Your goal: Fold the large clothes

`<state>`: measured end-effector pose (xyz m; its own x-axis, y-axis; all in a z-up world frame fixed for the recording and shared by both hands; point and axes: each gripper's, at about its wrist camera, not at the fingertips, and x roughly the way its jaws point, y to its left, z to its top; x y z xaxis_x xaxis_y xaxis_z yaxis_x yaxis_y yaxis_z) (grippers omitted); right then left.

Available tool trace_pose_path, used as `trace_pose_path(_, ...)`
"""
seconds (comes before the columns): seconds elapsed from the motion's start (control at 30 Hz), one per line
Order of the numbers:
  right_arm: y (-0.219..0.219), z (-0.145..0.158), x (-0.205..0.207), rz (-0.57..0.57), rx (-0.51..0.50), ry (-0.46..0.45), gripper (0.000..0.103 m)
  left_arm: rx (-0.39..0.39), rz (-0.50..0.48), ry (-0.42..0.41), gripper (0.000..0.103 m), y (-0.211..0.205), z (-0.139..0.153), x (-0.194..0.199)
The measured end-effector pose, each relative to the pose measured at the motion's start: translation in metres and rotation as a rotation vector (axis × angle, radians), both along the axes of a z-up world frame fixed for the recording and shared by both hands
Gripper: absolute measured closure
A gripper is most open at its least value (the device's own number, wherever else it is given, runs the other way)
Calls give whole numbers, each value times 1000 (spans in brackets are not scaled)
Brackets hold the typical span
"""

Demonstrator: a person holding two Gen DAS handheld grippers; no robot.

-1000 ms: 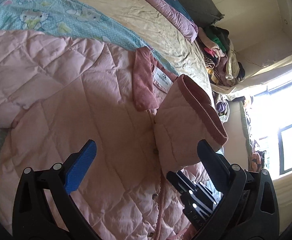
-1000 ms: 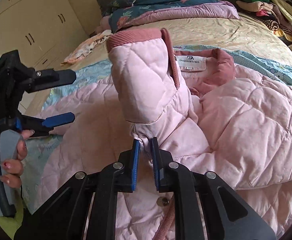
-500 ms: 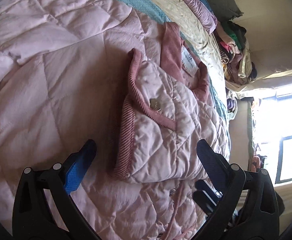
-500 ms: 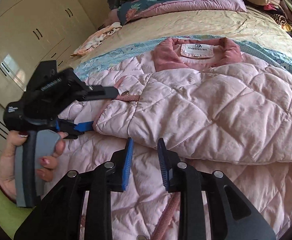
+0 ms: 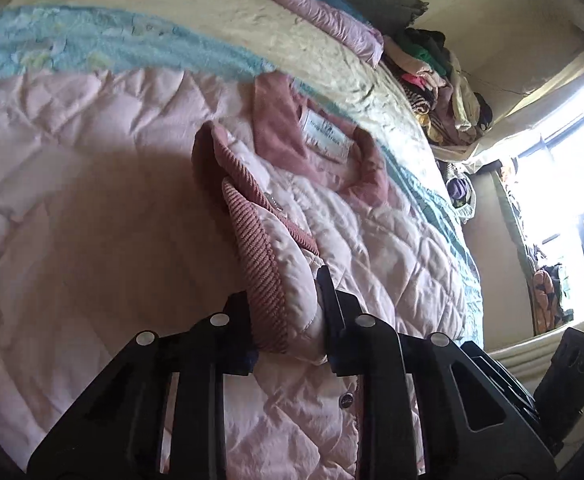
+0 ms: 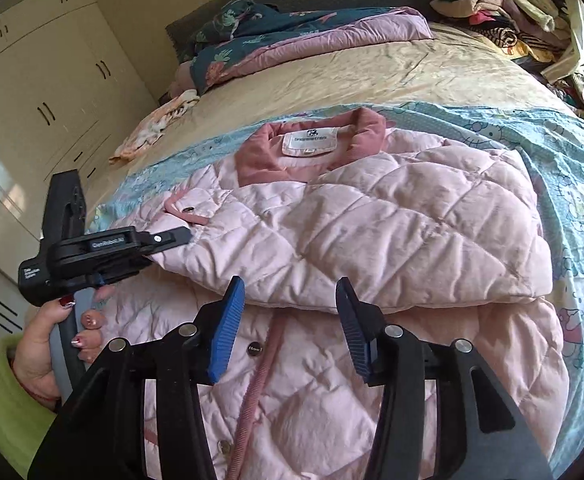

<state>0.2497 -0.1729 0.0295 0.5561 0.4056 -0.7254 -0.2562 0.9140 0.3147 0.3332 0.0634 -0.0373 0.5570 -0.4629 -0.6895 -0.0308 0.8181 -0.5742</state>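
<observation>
Across the bed (image 6: pixel 431 68), on top of a pale blue cartoon-print sheet (image 6: pixel 567 152), lies the pale pink quilted padded jacket (image 6: pixel 391 240), collar up toward the pillows, with one sleeve (image 6: pixel 331 252) laid crosswise over the chest. Left tongs (image 5: pixel 288 316) are closing right now on the sleeve's ribbed dusty-pink cuff (image 5: pixel 260 264), and the cuff end sits squarely between the jaws, pads pressing into the padding. From the right wrist view the same left tongs (image 6: pixel 172 240) bite the sleeve end from the side, a hand (image 6: pixel 48 344) in a lime-green sleeve squeezing the handle.

Right tongs (image 6: pixel 288 320) are opening, nothing between the blue pads (image 6: pixel 226 328), hanging just above the lower edge of the folded sleeve and the button placket (image 6: pixel 260 364).

My read: the sleeve fold is being tidied before the body gets folded. To do it well, keep that left grip on the cuff's ribbing rather than the puffy fill, which would likely slip, and draw the sleeve straight along the chest so its edge runs square with the shoulder line. The free right tongs would do best pinning or smoothing the fold near the shoulder so the bulk doesn't spring back. Puffy quilting probably rebounds, so press flat before letting go.
</observation>
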Motion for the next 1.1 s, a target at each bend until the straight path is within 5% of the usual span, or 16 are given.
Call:
trace_pose_path(0.2,-11,7,13,-39,-63,-39,54,82,57,-126,87,25,45,2)
trace_pose_path(0.37,-7,-9,33,-62,-157,-14,53,169,59,-44,87,34,11,8)
trace_pose_path(0.67,-16,-57,68,-135,-271,112,46,213,42,42,83,38,-34,-1)
trace_pose_path(0.9,-34,-79,77,-176,-195,183,43,262,31,44,68,34,-30,-1)
trace_pose_path(1.1,-29,-58,58,-183,-168,130,23,303,50,35,42,34,-18,-9)
